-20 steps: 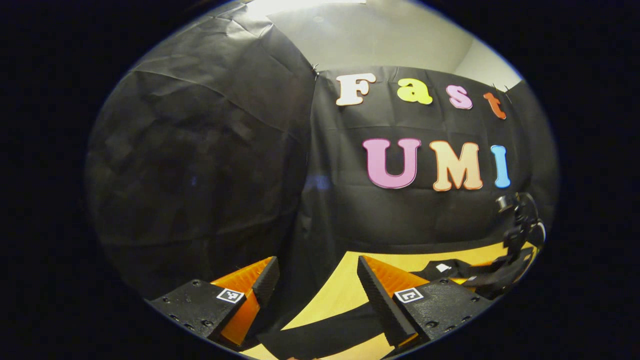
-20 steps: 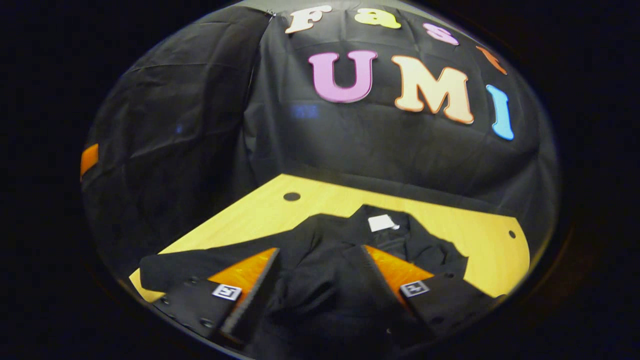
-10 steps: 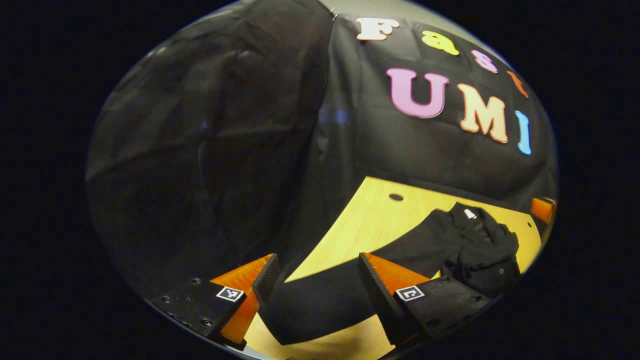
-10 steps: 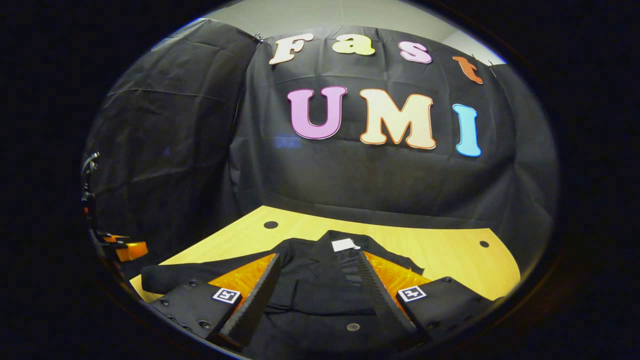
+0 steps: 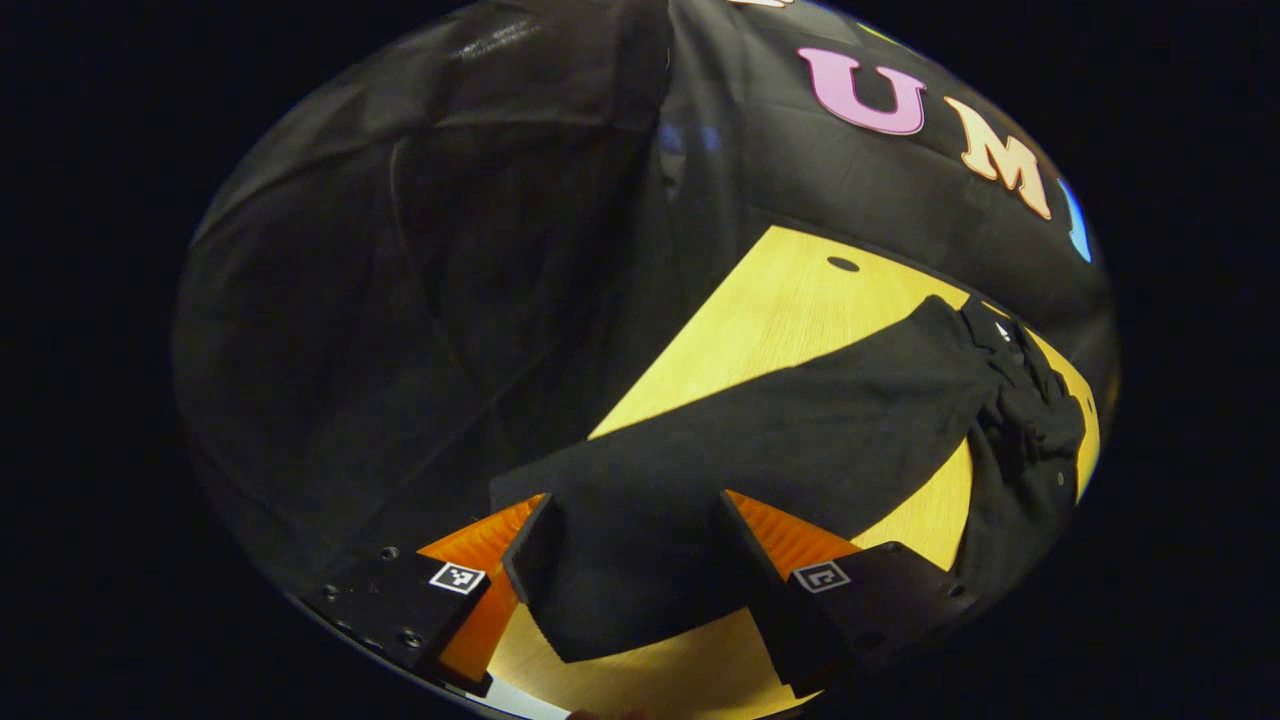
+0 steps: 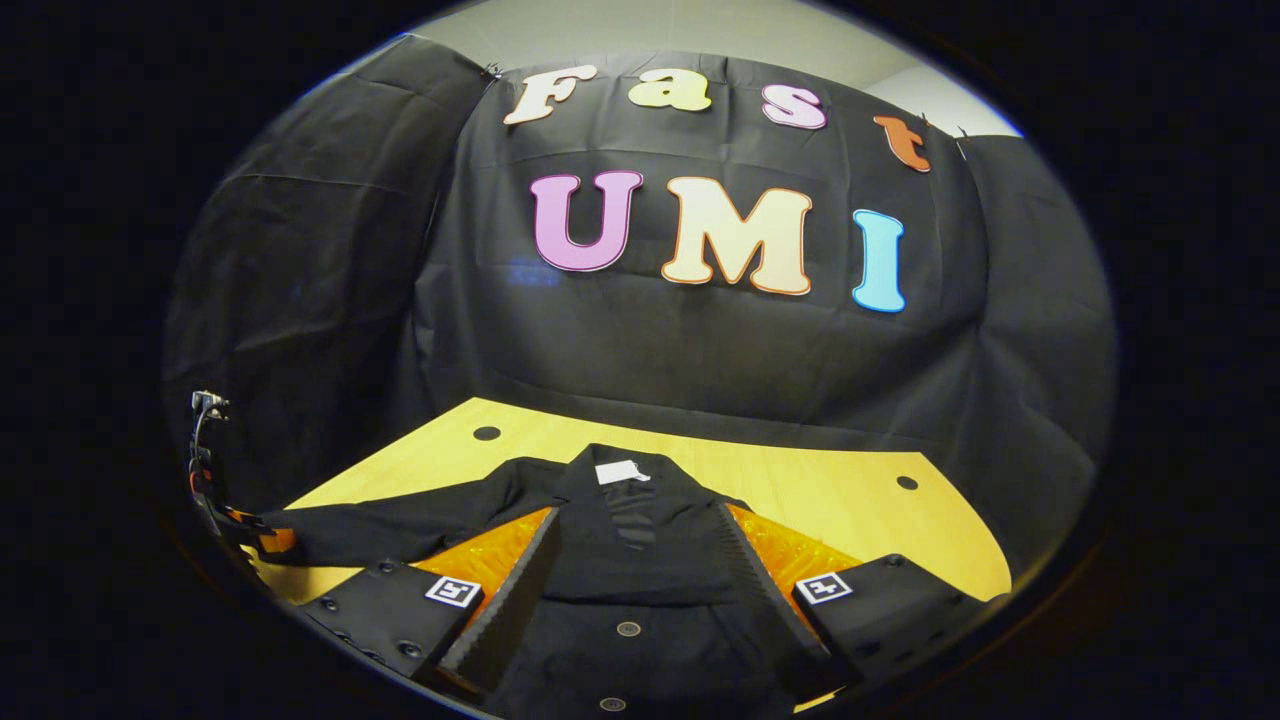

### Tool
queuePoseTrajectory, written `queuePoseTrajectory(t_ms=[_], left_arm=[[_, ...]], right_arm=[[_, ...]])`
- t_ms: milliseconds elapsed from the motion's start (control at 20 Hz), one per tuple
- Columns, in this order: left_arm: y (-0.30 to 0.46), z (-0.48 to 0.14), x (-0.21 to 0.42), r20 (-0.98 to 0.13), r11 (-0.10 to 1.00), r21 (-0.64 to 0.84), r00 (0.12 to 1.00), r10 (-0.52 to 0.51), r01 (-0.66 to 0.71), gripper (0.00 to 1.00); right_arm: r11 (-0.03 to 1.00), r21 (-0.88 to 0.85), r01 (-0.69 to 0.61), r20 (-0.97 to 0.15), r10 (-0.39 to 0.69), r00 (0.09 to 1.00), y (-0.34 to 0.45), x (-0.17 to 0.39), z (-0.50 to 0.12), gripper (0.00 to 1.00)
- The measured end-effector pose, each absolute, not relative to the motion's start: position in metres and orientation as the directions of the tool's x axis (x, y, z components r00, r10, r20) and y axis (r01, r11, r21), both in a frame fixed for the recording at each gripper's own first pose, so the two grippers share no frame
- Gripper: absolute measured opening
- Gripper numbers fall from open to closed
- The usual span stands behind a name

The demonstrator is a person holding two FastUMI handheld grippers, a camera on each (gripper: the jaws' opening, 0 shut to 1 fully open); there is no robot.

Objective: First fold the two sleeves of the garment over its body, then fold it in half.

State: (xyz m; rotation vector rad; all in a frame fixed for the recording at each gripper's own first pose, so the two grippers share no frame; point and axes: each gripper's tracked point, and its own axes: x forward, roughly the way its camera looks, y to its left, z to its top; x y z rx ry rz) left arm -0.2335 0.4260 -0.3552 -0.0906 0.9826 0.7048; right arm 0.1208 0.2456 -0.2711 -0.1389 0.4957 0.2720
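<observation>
A black buttoned garment (image 6: 640, 540) lies on the yellow table (image 6: 800, 490), its white collar label (image 6: 620, 472) at the far end. One sleeve (image 6: 380, 525) stretches out to the left. My right gripper (image 6: 640, 575) hovers open above the garment's front, a finger on each side of the button line. In the left gripper view the same sleeve (image 5: 780, 440) runs from the cuff near me up to the bunched body (image 5: 1020, 420). My left gripper (image 5: 635, 545) is open, its fingers straddling the cuff end. The left gripper (image 6: 215, 480) also shows at the far left of the right gripper view.
The table top has small round holes (image 6: 487, 433) (image 6: 907, 482) (image 5: 843, 264) near its far edge. Black cloth walls close in the table's back and left side. Bare wood (image 5: 780, 310) lies beyond the sleeve.
My left gripper has tipped down and come over the sleeve's cuff, which now sits between its fingers. The right gripper has drawn back and the garment front now lies flatter.
</observation>
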Motion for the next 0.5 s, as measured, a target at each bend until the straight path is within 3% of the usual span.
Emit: queuePoseTrajectory(t_ms=[50,150,200,250,300,500], left_arm=[[0.429,-0.356,-0.232,-0.776,0.783,0.243,0.37,0.511,-0.573,1.0],[0.422,-0.357,-0.232,-0.775,0.793,0.23,0.387,0.5,-0.564,0.95],[0.419,-0.357,-0.231,-0.778,0.798,0.232,0.386,0.496,-0.556,0.9],[0.417,-0.358,-0.229,-0.776,0.805,0.231,0.396,0.491,-0.547,0.8],[0.413,-0.359,-0.225,-0.776,0.815,0.222,0.41,0.48,-0.535,0.77],[0.397,-0.363,-0.213,-0.778,0.853,0.205,0.449,0.44,-0.481,0.16]], right_arm=[[0.955,-0.07,-0.289,-0.483,0.221,0.847,0.244,0.12,-0.271,0.98],[0.954,-0.08,-0.288,-0.483,0.216,0.849,0.241,0.118,-0.271,0.98],[0.953,-0.086,-0.29,-0.487,0.214,0.847,0.239,0.116,-0.272,0.98],[0.952,-0.089,-0.292,-0.492,0.213,0.844,0.236,0.115,-0.275,0.98],[0.953,-0.091,-0.29,-0.493,0.21,0.844,0.233,0.114,-0.275,0.98],[0.962,-0.055,-0.266,-0.484,0.207,0.85,0.219,0.11,-0.268,0.98]])
